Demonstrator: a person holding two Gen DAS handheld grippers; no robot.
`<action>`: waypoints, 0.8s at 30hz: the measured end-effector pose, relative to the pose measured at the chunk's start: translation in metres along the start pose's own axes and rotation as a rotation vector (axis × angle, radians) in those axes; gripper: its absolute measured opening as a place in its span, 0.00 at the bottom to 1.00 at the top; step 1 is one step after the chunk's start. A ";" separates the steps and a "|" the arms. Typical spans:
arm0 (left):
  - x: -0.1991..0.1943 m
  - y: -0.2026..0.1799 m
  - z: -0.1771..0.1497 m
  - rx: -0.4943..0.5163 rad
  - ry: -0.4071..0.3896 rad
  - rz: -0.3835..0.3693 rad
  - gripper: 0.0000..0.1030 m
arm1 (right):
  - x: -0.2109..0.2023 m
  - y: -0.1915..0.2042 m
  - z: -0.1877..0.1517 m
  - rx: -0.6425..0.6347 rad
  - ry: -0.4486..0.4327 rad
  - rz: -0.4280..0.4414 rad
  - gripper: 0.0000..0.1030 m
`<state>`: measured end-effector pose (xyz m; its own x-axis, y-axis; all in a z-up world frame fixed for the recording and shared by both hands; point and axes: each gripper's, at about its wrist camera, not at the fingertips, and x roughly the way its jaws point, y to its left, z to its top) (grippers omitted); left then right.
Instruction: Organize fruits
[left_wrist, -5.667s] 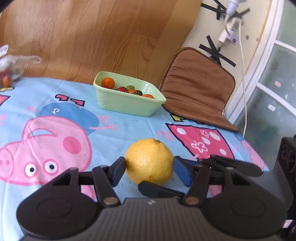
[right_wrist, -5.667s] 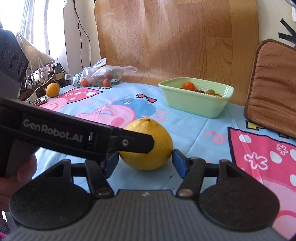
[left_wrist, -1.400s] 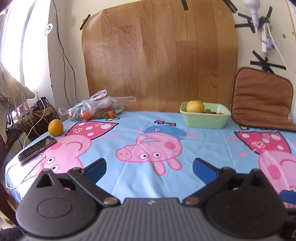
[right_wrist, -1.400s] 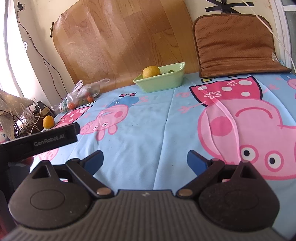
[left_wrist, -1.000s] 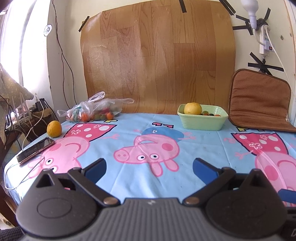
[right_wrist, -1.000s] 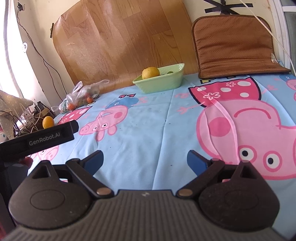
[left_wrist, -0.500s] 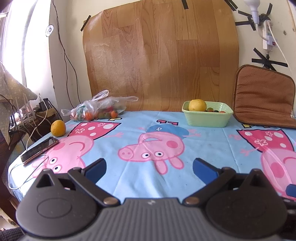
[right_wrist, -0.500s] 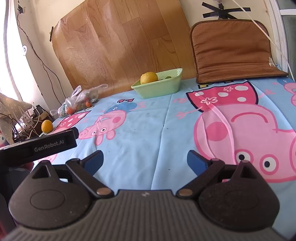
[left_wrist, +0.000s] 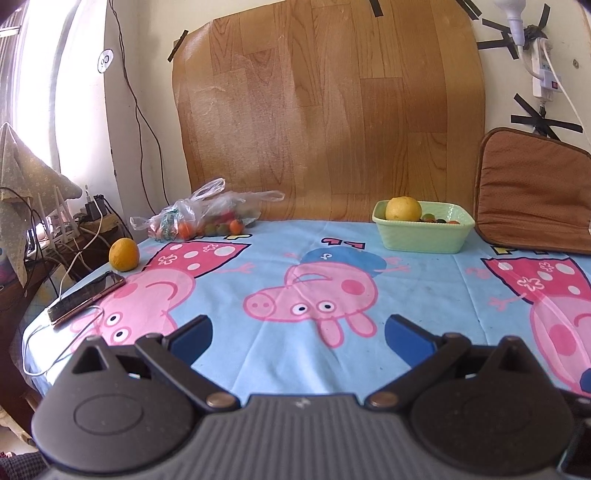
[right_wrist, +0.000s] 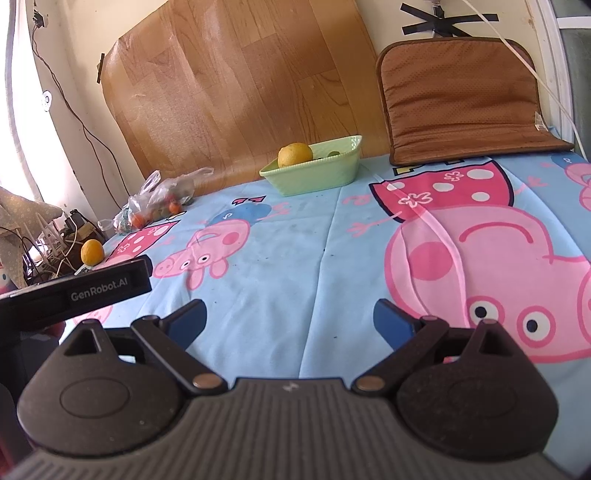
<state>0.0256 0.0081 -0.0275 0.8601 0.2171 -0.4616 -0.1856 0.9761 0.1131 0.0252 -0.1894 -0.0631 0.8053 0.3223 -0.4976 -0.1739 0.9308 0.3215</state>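
Observation:
A big yellow citrus fruit lies in the pale green basket with several small fruits, at the table's far side; both show in the right wrist view too, fruit and basket. A smaller orange sits at the table's left edge, also in the right wrist view. My left gripper is open and empty over the near table edge. My right gripper is open and empty, to the right of the left one.
A clear plastic bag of small fruits lies at the back left. A phone with a cable lies at the left edge. A brown cushion leans at the back right. A cartoon-pig tablecloth covers the table.
Earlier both grippers flanked the big yellow fruit on the table; now it lies in the basket and both grippers are back at the near edge, open. In the last second the views shifted only slightly.

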 end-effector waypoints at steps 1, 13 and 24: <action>0.000 0.000 0.000 0.000 0.000 0.004 1.00 | 0.000 0.000 0.000 -0.001 0.000 0.001 0.96; -0.002 -0.004 0.000 0.025 -0.011 -0.001 1.00 | 0.000 0.000 0.000 0.000 0.001 0.000 0.96; -0.002 -0.005 -0.002 0.040 0.004 -0.016 1.00 | 0.000 -0.001 -0.001 0.004 -0.001 -0.003 0.96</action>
<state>0.0240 0.0025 -0.0287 0.8608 0.2011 -0.4675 -0.1520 0.9783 0.1409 0.0247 -0.1905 -0.0639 0.8066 0.3189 -0.4977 -0.1690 0.9313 0.3227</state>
